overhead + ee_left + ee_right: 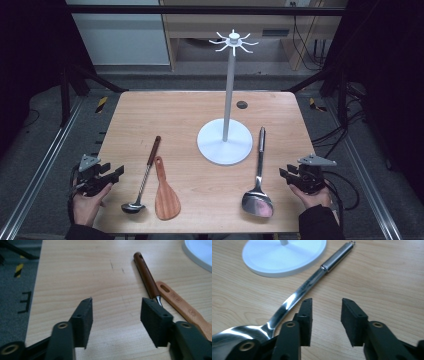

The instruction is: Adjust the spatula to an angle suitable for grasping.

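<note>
Utensils lie flat on the light wooden table [200, 105], all placed off the white hanger stand with round base and hooked top [224, 142]. Long steel serving spoon [258, 180] lies just right of the stand base, handle away from the person, bowl near the table's front edge. Small steel ladle with brown wooden handle [145, 175] and flat wooden rice paddle [164, 192] lie left of the base, side by side, handles close together.

Right gripper [325, 315]: jaws part open, nothing between the pads, hovering just right of the spoon's bowl, no contact. Left gripper [116, 315]: jaws wide apart, empty, over bare table left of the ladle handle, clear of it.
</note>
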Available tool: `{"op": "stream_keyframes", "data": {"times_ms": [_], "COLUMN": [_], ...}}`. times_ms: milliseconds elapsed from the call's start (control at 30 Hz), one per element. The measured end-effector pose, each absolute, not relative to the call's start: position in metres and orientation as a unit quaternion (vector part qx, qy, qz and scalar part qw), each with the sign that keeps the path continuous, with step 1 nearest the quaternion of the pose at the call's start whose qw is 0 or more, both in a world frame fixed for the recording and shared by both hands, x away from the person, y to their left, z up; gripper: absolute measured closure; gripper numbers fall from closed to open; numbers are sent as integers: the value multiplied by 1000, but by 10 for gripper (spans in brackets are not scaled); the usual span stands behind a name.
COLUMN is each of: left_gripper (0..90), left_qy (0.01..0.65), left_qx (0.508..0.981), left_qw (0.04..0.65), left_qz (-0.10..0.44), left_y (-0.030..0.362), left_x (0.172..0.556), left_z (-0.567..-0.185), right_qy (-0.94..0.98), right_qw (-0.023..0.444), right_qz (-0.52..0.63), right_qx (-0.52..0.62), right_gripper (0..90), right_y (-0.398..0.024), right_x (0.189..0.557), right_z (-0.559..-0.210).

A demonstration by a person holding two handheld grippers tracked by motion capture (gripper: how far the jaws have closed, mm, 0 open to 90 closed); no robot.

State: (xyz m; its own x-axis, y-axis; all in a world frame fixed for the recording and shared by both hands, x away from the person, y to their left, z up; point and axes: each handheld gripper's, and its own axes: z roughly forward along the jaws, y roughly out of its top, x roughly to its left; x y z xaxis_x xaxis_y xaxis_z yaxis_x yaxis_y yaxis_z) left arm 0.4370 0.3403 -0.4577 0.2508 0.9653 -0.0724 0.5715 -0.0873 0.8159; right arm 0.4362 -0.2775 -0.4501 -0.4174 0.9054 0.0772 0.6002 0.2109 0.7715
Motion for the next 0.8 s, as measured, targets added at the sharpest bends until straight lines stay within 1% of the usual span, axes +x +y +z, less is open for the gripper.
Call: {"op": "stream_keyframes", "data": {"times_ms": [67, 133, 167, 200, 233, 267, 300, 333, 533, 633, 667, 800], "left_gripper": [489, 487, 485, 485, 487, 487, 488, 487, 469, 458, 457, 458], "left_qy": [554, 551, 551, 553, 552, 552, 553, 554, 552, 557, 558, 558], "left_qx": [691, 691, 691, 691, 692, 692, 692, 692, 692, 691, 696, 700], "left_qw": [384, 389, 389, 390, 392, 392, 392, 394, 393, 392, 386, 381], "left_qz": [261, 260, 260, 255, 251, 250, 248, 243, 249, 242, 235, 231], "left_y": [341, 339, 339, 338, 338, 337, 337, 336, 333, 333, 333, 331], "left_x": [436, 433, 433, 433, 432, 431, 430, 429, 428, 430, 431, 432], "left_z": [-456, -456, -456, -456, -456, -456, -456, -456, -454, -455, -456, -456], "right_qy": [754, 762, 762, 769, 779, 779, 784, 789, 801, 805, 807, 806], "right_qw": [196, 185, 185, 185, 182, 182, 179, 170, 152, 149, 139, 125], "right_qz": [383, 380, 380, 376, 367, 367, 365, 359, 343, 342, 339, 344], "right_qx": [497, 490, 490, 482, 474, 474, 469, 468, 467, 461, 464, 465], "right_gripper": [736, 797, 797, 825, 882, 882, 900, 900, 900, 900, 900, 900], "right_y": [-275, -271, -271, -269, -265, -265, -263, -260, -252, -250, -246, -237], "right_x": [433, 430, 430, 429, 427, 427, 426, 425, 427, 428, 431, 432], "right_z": [-447, -446, -446, -447, -447, -447, -448, -449, -455, -458, -462, -464]}}
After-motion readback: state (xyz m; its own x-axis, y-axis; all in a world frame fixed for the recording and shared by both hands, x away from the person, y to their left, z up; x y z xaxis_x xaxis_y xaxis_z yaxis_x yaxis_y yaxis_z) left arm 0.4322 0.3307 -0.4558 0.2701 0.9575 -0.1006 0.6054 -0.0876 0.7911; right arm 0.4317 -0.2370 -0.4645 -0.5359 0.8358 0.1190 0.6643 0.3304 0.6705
